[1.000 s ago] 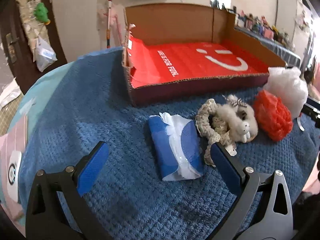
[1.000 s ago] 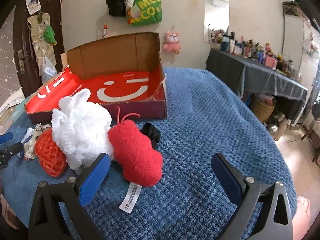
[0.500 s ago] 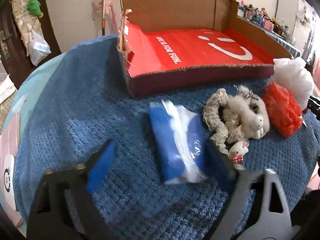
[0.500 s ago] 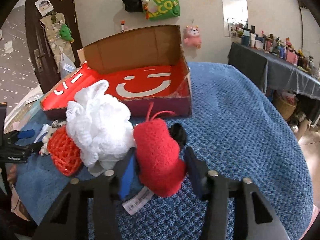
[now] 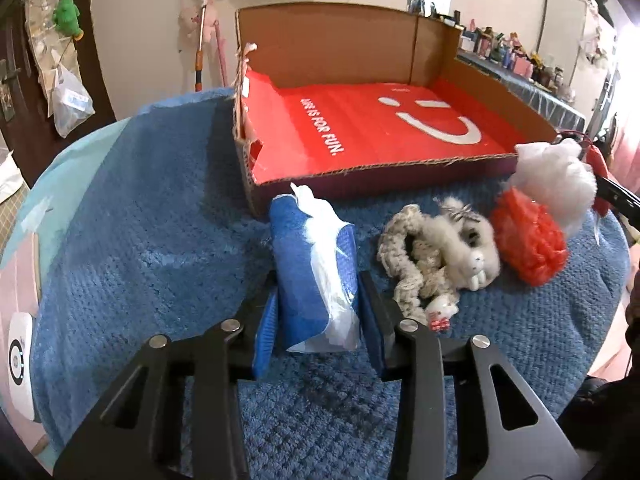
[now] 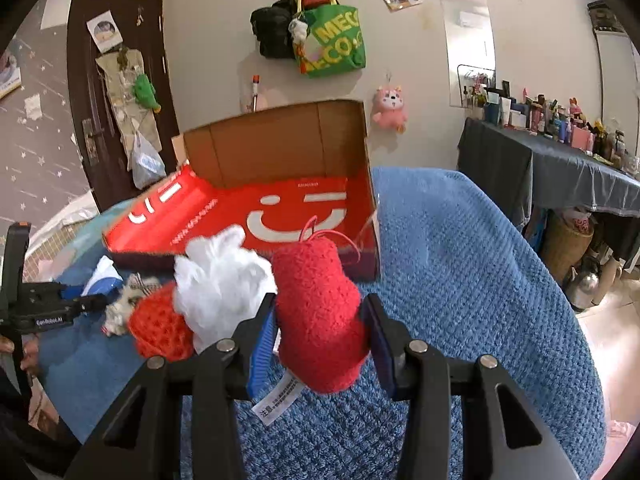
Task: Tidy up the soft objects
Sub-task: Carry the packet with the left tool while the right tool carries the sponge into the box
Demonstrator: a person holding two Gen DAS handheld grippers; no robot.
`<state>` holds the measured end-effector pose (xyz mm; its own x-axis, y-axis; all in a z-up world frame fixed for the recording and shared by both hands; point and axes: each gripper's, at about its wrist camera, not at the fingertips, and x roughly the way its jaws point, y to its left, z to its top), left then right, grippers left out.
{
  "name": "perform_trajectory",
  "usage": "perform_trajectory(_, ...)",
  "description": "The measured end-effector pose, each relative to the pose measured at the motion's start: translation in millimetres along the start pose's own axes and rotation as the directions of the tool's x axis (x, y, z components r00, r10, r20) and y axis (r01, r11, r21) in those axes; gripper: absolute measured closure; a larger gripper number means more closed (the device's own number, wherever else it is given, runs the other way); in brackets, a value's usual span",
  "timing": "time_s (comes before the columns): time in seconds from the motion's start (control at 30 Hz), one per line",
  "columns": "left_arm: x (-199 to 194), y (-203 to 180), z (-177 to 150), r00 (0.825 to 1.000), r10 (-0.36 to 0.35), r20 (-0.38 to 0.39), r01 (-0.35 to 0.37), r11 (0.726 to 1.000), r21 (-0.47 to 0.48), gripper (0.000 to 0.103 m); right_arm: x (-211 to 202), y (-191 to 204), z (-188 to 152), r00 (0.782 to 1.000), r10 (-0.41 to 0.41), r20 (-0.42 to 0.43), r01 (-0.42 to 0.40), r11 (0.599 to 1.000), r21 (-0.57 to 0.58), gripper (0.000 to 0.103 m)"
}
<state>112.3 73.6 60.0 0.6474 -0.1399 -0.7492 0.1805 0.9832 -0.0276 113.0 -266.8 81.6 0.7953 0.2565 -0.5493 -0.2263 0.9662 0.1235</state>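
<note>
A blue tissue pack [image 5: 300, 264] with white plastic lies on the blue blanket [image 5: 140, 220]. My left gripper [image 5: 318, 286] is closing on it and both pads touch its sides. A red knitted plush [image 6: 312, 280] with a white label sits between the closing jaws of my right gripper [image 6: 321, 300], gripped and raised off the blanket. An open cardboard box [image 5: 360, 56] with a red smiley floor stands behind. Beside it lie a white puff [image 5: 556, 180], a red mesh ball [image 5: 528, 240] and a cream knitted and furry toy [image 5: 452, 248].
The blanket's right side drops off toward a dark-covered table [image 6: 560, 168] crowded with bottles. A white device [image 5: 18, 344] lies at the left edge. A door [image 6: 112, 100] and hanging bags [image 6: 332, 40] are on the far wall.
Both grippers went from wide open to closed. The left one closed around the blue pack. The right one closed on the red plush and lifted it a little.
</note>
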Motion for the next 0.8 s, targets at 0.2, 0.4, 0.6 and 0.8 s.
perform_trajectory(0.2, -12.6, -3.8, 4.4, 1.000, -0.012, 0.029, 0.012, 1.000, 0.012, 0.068, -5.1, -2.5, 2.2, 1.000, 0.002, 0.015, -0.002, 1.000, 0.009, 0.057)
perform_trajectory(0.4, -29.3, -6.2, 16.4, 0.997, -0.019, 0.080, 0.017, 0.999, 0.027, 0.068, -11.3, -2.9, 10.8, 0.999, 0.006, 0.047, -0.006, 1.000, 0.008, 0.057)
perform_trajectory(0.6, -37.9, -6.8, 46.3, 0.990, -0.036, 0.133, 0.029, 0.998, 0.053, 0.068, -16.5, 3.6, 34.6, 0.994, 0.029, 0.102, -0.026, 0.999, -0.027, 0.057)
perform_trajectory(0.8, -17.4, -8.4, 101.0, 0.989, -0.068, 0.129, 0.056, 0.994, 0.097, 0.068, 4.5, 16.0, 83.1, 0.991, 0.073, 0.113, -0.062, 0.993, -0.106, 0.057)
